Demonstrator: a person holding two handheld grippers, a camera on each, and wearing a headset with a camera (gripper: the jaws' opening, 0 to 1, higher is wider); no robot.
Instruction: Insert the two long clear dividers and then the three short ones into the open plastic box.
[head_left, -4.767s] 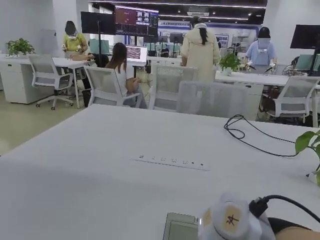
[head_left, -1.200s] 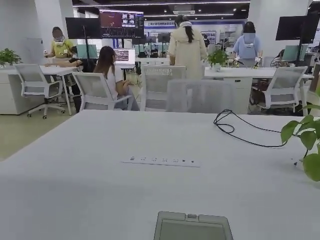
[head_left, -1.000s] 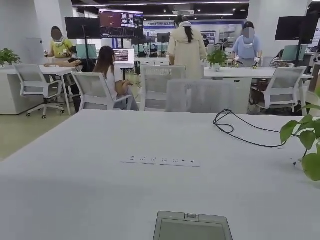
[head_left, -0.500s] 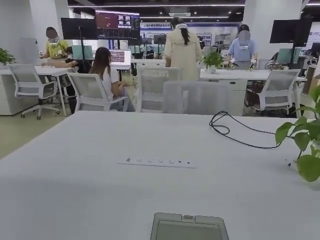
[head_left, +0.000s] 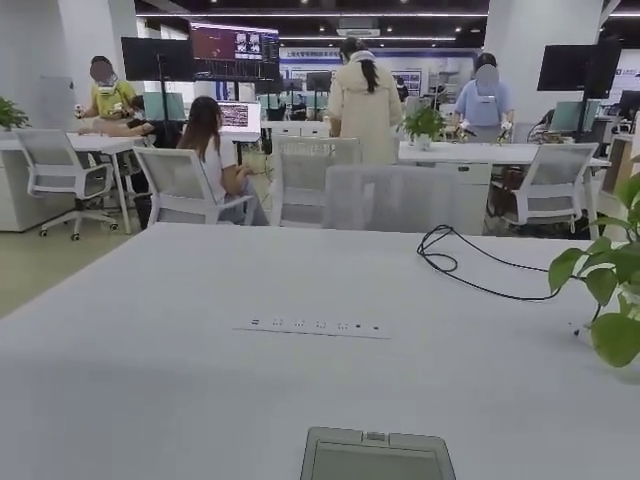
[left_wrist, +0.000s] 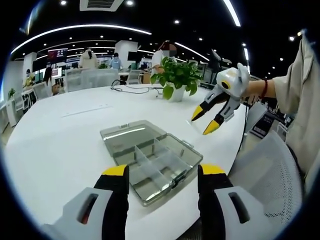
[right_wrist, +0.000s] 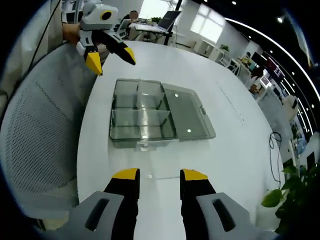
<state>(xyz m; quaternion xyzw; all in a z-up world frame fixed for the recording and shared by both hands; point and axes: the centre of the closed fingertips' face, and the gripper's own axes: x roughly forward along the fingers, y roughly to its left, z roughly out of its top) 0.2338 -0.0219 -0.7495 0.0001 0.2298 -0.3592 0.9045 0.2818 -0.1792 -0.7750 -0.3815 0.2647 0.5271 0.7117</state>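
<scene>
Alignment was, by my reading, what the step asked for. Some thin clear plastic dividers (right_wrist: 141, 109) already stood crossed inside the tray, though their count was unclear. Any that remained should be nipped by the top edge and held upright. Their ends should then be matched to the wall slots and lowered straight without tilting, long ones before short.

The clear rectangular plastic box (left_wrist: 165, 192) lay open-face-up on the white workbench (head_left: 200, 380), close in front of the person. In the left gripper view it sat just beyond the left gripper (left_wrist: 164, 172), whose yellow-tipped jaws stood wide apart with nothing between them. The right gripper (right_wrist: 159, 175) hung short of the box at 6 o'clock in its own view, jaws parted, gripping nothing that I could make out.

The box's long axis ran from 12 to 6 o'clock in the right gripper view and from 9 to 3 o'clock in the head view. There the flat clear hinged lid (head_left: 378, 458) lay at 6 o'clock, folded back away from the person with its latch edge farthest off.
</scene>
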